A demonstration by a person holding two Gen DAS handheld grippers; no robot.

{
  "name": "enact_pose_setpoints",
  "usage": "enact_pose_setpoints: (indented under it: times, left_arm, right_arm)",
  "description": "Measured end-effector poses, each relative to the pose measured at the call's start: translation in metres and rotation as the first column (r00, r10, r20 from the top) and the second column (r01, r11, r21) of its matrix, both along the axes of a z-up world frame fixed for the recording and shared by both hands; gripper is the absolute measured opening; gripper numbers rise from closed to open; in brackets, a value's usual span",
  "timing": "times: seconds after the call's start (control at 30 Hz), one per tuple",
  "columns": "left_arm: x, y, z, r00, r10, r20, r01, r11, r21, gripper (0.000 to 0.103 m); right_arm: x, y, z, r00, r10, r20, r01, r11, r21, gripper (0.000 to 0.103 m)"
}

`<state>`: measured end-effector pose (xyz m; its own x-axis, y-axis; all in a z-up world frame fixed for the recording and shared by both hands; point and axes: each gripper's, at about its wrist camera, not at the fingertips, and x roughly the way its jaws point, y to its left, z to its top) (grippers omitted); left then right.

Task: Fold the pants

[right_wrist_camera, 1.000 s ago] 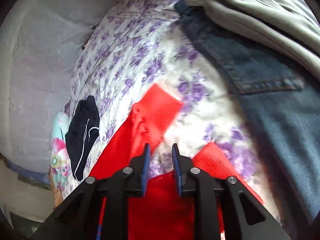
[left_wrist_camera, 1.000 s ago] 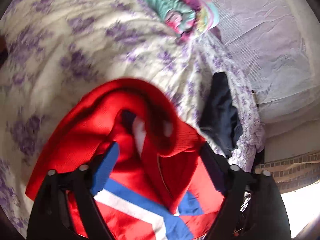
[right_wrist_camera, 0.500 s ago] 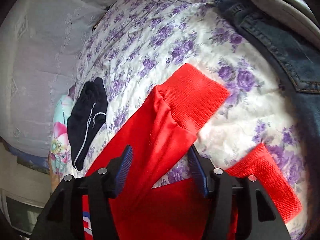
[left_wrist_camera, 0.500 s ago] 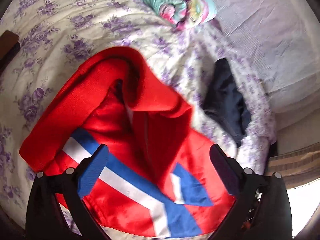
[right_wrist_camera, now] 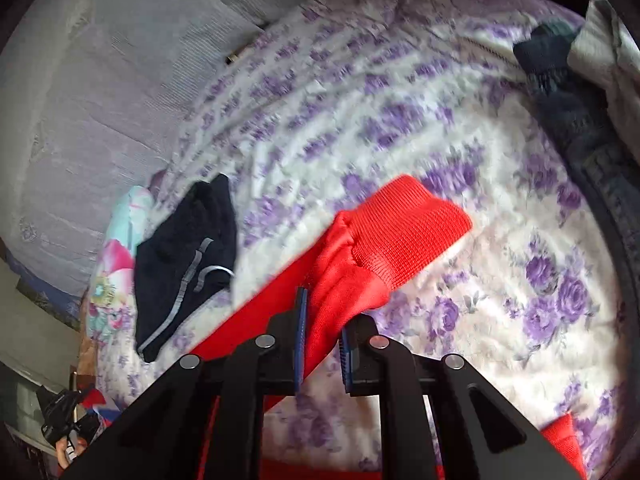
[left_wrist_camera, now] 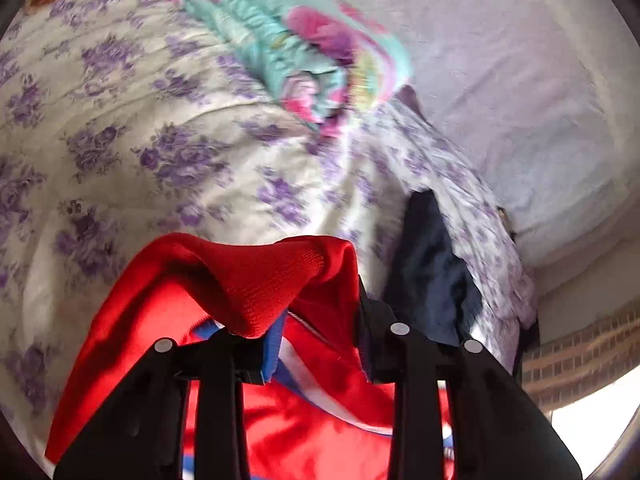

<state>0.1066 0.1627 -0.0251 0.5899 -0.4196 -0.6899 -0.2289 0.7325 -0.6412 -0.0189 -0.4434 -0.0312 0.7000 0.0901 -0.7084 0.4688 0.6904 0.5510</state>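
Pants (left_wrist_camera: 256,280): red, with blue and white stripes; they lie on the bed, bunched at the near edge of the left wrist view, the ribbed waistband humped up over the left gripper's fingers.
Pant leg (right_wrist_camera: 344,272): runs from near left to far right across the bed in the right wrist view and ends in a ribbed cuff (right_wrist_camera: 408,224) past the fingertips.
Second cuff (right_wrist_camera: 560,436): red, at the near right edge of the same view, flat on the bed.
Left gripper (left_wrist_camera: 320,344): jaws at a middling gap, red fabric bunched between and draped over them; I cannot tell whether they pinch it.
Right gripper (right_wrist_camera: 322,344): jaws narrow, clamped on the pant leg just short of the cuff.
Bed (left_wrist_camera: 132,152): white cover with purple flowers.
Dark garment (right_wrist_camera: 184,256): navy with grey piping, left of the pant leg and apart from it.
Blanket (left_wrist_camera: 304,52): rolled, teal and pink, at the far side in the left wrist view.
Jeans (right_wrist_camera: 580,132): dark denim at the far right, a grey garment (right_wrist_camera: 604,48) against them.
Wall (right_wrist_camera: 100,92): pale textured covering, on the far left of the right wrist view.
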Motion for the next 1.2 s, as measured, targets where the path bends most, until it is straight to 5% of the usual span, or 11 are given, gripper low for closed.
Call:
enact_pose_setpoints:
  times: [0.13,0.37,0.47,0.57,0.63,0.83,0.9,1.03,1.07,1.13,1.2]
  left_arm:
    - [0.019,0.010,-0.035,0.989,0.084,-0.125,-0.100,0.987,-0.126,0.029]
    - [0.039,0.010,-0.022,0.991,0.098,-0.087,-0.107,0.989,-0.106,0.031]
    - [0.031,0.024,-0.017,0.981,0.190,-0.047,-0.196,0.953,-0.232,0.031]
    - [0.027,0.032,-0.015,0.964,0.267,-0.020,-0.261,0.923,-0.284,0.031]
    - [0.027,0.035,-0.022,0.956,0.292,-0.033,-0.288,0.913,-0.290,0.031]
    - [0.027,0.026,-0.026,0.964,0.263,-0.035,-0.264,0.940,-0.218,0.043]
    - [0.030,0.022,-0.022,0.971,0.238,-0.028,-0.239,0.955,-0.174,0.049]
    - [0.036,0.016,-0.020,0.974,0.224,-0.029,-0.226,0.966,-0.128,0.056]
    - [0.037,0.016,-0.021,0.974,0.223,-0.033,-0.225,0.967,-0.121,0.056]
    - [0.040,0.015,-0.021,0.975,0.219,-0.042,-0.222,0.969,-0.109,0.056]
    - [0.041,0.014,-0.019,0.977,0.208,-0.046,-0.212,0.971,-0.113,0.056]
  right_arm:
    - [-0.007,-0.006,-0.013,0.998,-0.061,0.024,0.058,0.992,0.110,0.027]
    - [0.041,0.009,0.028,0.995,0.071,0.064,-0.069,0.997,-0.028,0.044]
    - [0.060,0.019,0.050,0.986,0.110,0.125,-0.093,0.986,-0.136,0.044]
    - [0.074,0.025,0.058,0.978,0.144,0.148,-0.113,0.974,-0.196,0.070]
    - [0.080,0.026,0.055,0.984,0.150,0.101,-0.124,0.966,-0.225,0.071]
    - [0.056,0.002,0.010,0.997,0.046,0.062,-0.046,0.999,-0.014,0.071]
    - [0.058,-0.009,-0.013,1.000,0.003,0.031,-0.006,0.996,0.090,0.067]
    - [0.082,0.001,-0.013,0.997,0.052,0.065,-0.056,0.997,0.062,0.067]
    - [0.089,0.006,-0.012,0.995,0.077,0.069,-0.080,0.995,0.054,0.060]
    - [0.099,0.014,-0.008,0.991,0.116,0.069,-0.117,0.993,0.020,0.019]
    - [0.091,0.018,0.007,0.988,0.098,0.117,-0.097,0.995,-0.013,0.007]
